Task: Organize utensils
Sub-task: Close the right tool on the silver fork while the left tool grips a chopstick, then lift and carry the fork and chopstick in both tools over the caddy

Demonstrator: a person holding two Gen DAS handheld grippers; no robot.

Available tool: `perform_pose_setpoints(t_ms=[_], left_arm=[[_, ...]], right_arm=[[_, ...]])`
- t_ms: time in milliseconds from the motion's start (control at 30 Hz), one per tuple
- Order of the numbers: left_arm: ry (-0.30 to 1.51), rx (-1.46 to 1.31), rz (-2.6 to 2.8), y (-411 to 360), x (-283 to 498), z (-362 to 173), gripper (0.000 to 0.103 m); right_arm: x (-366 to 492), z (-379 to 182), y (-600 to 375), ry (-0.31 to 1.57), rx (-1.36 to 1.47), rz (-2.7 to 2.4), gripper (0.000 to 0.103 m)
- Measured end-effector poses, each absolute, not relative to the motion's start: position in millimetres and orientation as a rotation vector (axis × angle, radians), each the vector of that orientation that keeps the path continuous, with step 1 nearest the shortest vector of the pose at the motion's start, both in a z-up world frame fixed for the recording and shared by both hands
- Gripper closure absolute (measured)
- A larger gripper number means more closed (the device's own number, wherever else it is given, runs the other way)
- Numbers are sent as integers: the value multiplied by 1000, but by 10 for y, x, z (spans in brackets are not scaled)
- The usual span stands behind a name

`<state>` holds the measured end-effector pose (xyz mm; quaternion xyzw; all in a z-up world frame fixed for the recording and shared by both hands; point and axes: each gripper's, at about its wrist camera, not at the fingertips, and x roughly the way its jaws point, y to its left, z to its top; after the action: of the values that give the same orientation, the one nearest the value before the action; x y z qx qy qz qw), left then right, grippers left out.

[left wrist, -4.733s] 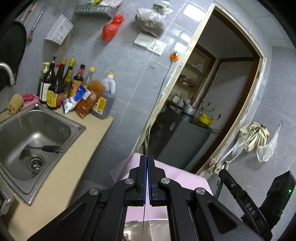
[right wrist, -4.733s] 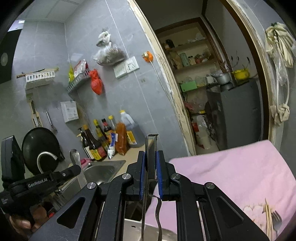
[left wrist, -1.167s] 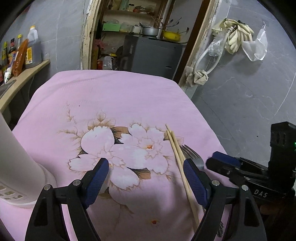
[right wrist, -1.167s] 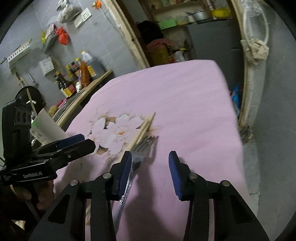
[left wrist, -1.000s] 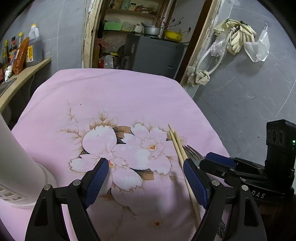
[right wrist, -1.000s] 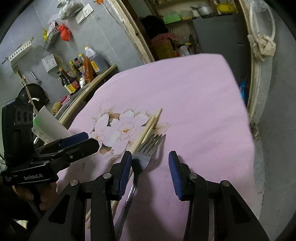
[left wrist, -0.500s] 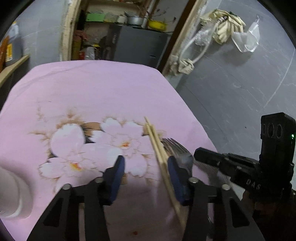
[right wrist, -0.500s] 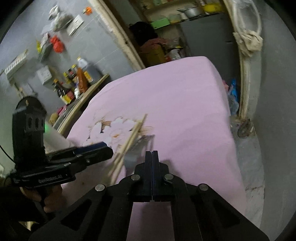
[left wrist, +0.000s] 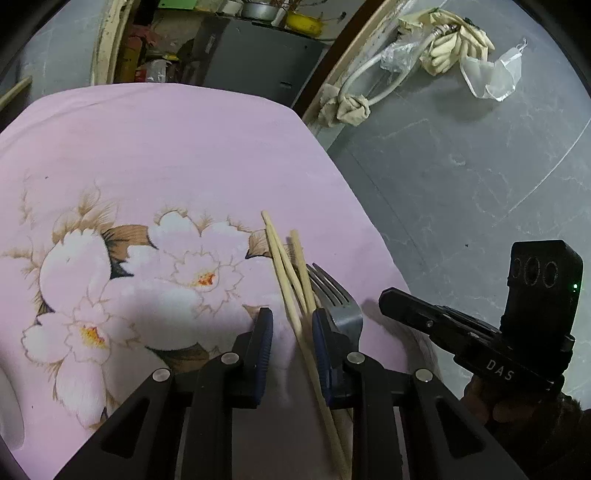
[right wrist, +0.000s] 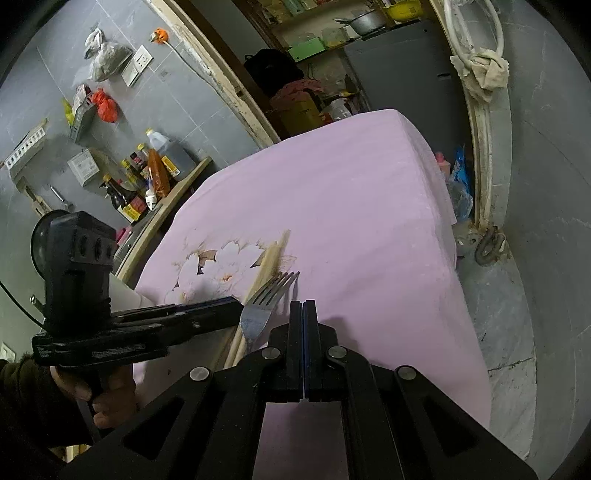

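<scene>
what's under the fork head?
The fork lies partly over the chopsticks on the pink cloth. Its handle is hidden behind the left gripper, so what lies beneath it cannot be seen.

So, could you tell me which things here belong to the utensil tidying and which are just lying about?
Part of the job:
chopsticks
fork
left gripper

Just lying about:
sauce bottles
red bag
pot
pink flowered cloth

We find both views dim and evenly lit from overhead — no glare. Soft shadows fall on the pink cloth [left wrist: 177,147] beneath the left gripper [left wrist: 291,325] and beside the fork [right wrist: 264,299]. Fisheye bending curves the door frame [right wrist: 218,70]; corners go black. Focus holds; fine grain throughout.
</scene>
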<state>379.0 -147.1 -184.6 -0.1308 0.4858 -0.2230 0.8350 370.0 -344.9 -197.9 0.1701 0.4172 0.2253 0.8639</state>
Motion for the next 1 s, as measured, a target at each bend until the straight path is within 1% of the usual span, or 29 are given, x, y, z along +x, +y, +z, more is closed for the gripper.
perform_pose_setpoints(t_ms=[33, 100, 533, 767, 800, 833, 867, 900, 1000], left_arm=[[1045, -260, -469, -1489, 3808, -1857, 93], [1050, -235, -480, -1525, 3813, -1847, 94], [1039, -203, -388, -1295, 3621, -1775, 98], [1048, -203, -403, -1255, 3599, -1763, 97], [1049, -205, -404, -1254, 3604, -1761, 97], [1051, -202, -404, -1262, 3610, -1762, 97], [1052, -197, -404, -1273, 3617, -1765, 97], [1053, -190, -406, -1284, 3620, -1760, 97], [1059, -170, -412, -1326, 3657, -1753, 97]], right_arm=[[3705, -1979, -3441, 877, 354, 475, 102], [3704, -1978, -3429, 880, 357, 484, 102], [3721, -2066, -3237, 939, 384, 550, 102], [3687, -2067, -3328, 940, 443, 528, 101], [3691, -2076, -3344, 942, 452, 524, 95], [3691, -2079, -3361, 943, 467, 522, 86], [3692, -2086, -3377, 944, 479, 521, 71], [3692, -2089, -3386, 945, 494, 520, 61], [3705, -2103, -3370, 945, 504, 532, 61]])
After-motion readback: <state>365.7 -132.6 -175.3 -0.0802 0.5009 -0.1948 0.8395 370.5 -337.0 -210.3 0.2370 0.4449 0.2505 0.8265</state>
